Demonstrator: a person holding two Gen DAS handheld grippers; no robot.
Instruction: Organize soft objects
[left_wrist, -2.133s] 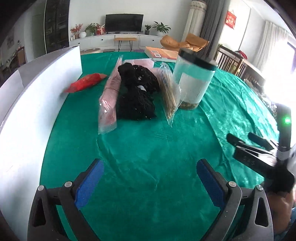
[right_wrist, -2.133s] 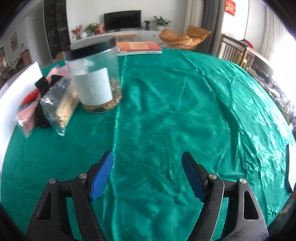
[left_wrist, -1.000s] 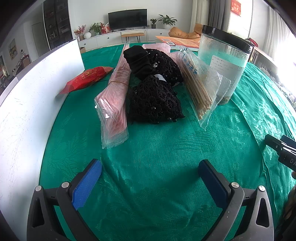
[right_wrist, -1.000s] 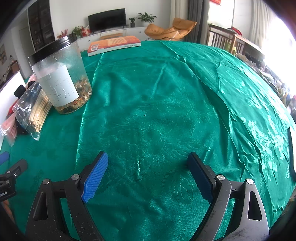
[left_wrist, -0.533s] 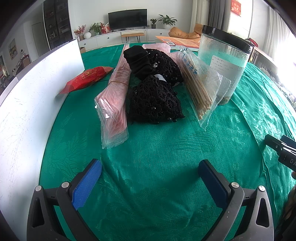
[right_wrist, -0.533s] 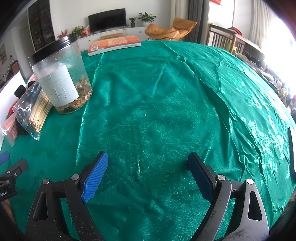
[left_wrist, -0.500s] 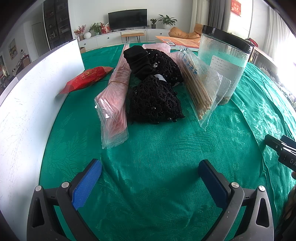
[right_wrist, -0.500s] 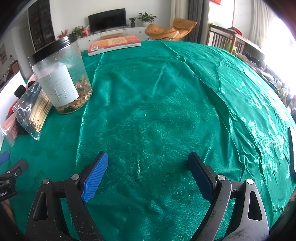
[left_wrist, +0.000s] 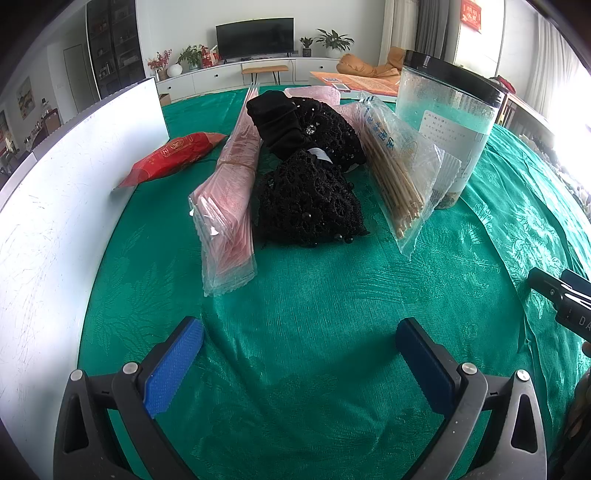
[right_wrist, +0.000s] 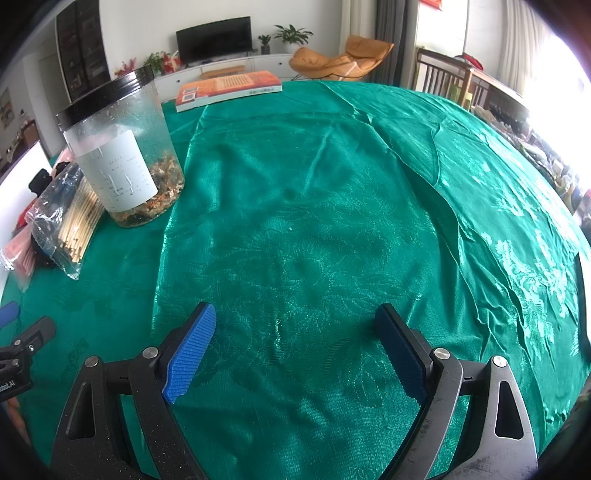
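Note:
A black lace cloth bundle (left_wrist: 308, 195) lies on the green tablecloth (left_wrist: 325, 306) ahead of my left gripper (left_wrist: 299, 350), which is open and empty a short way in front of it. A pink packet (left_wrist: 231, 192) lies to its left and a clear bag of wooden sticks (left_wrist: 397, 173) to its right. A red packet (left_wrist: 173, 157) lies by the white board. My right gripper (right_wrist: 295, 339) is open and empty over bare cloth. The stick bag (right_wrist: 70, 218) shows at the far left of the right wrist view.
A tall clear jar with a black lid (left_wrist: 448, 122) stands right of the stick bag; it also shows in the right wrist view (right_wrist: 122, 155). A white board (left_wrist: 55, 206) runs along the left. An orange book (right_wrist: 229, 88) lies at the far edge.
Since two seconds ago the left gripper moved closer to the pile, and the right gripper drew back and turned right. Over the last second nothing has moved.

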